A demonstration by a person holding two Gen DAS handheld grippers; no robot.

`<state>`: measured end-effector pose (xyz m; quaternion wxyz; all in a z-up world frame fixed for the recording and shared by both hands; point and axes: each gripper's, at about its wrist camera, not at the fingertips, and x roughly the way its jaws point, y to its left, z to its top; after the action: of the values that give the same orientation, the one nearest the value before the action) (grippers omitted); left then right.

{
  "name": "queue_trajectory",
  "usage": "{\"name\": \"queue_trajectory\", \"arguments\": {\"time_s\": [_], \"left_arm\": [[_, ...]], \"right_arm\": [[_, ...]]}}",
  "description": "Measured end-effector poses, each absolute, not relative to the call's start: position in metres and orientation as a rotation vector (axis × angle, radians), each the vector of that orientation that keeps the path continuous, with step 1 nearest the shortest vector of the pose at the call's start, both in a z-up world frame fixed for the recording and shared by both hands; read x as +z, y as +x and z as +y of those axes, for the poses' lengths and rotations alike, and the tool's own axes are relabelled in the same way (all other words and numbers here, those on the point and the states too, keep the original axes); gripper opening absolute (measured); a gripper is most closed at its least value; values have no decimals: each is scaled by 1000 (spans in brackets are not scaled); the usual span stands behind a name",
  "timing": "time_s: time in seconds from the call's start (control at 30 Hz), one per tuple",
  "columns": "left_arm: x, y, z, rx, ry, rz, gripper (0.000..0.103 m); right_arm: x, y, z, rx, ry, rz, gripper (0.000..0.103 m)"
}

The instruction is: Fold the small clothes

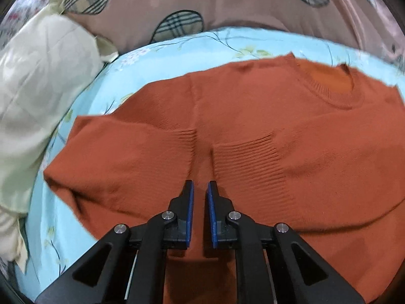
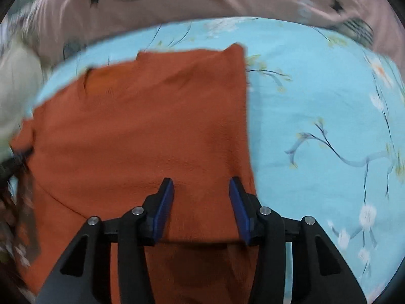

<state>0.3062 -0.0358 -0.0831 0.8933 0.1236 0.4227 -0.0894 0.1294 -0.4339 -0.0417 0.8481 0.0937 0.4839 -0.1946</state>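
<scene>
Only orange sweater (image 1: 253, 126) flat on blue floral sheet (image 2: 316, 96).

Orange sweater (image 1: 253, 131) hem cut off below, left edge motion-blurred in right view, cream bedding (image 1: 38, 96) cropped left.

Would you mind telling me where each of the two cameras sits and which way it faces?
Left wrist: on the left gripper, facing forward over the orange sweater toward its neckline; only its own nearly closed jaws show.
Right wrist: on the right gripper, above the sweater's right edge, blue floral sheet beside; jaws open.
Shared: sweater, sheet, pink blanket.
</scene>
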Motion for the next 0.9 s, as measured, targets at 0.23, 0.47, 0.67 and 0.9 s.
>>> {"name": "queue_trajectory", "arguments": {"time_s": [0.23, 0.47, 0.67, 0.9], "left_arm": [[-57, 280, 14, -141, 231, 822, 58], [-46, 304, 12, -175, 275, 810, 83], [-87, 333, -8, -140, 370, 899, 57], [-62, 326, -4, -202, 269, 856, 6]], "right_arm": [[-12, 103, -386, -279, 203, 945, 58], [-38, 90, -331, -156, 284, 984, 62], [-55, 98, -308, -99, 290, 1033, 62], [-47, 97, -310, -103, 270, 1009, 62]]}}
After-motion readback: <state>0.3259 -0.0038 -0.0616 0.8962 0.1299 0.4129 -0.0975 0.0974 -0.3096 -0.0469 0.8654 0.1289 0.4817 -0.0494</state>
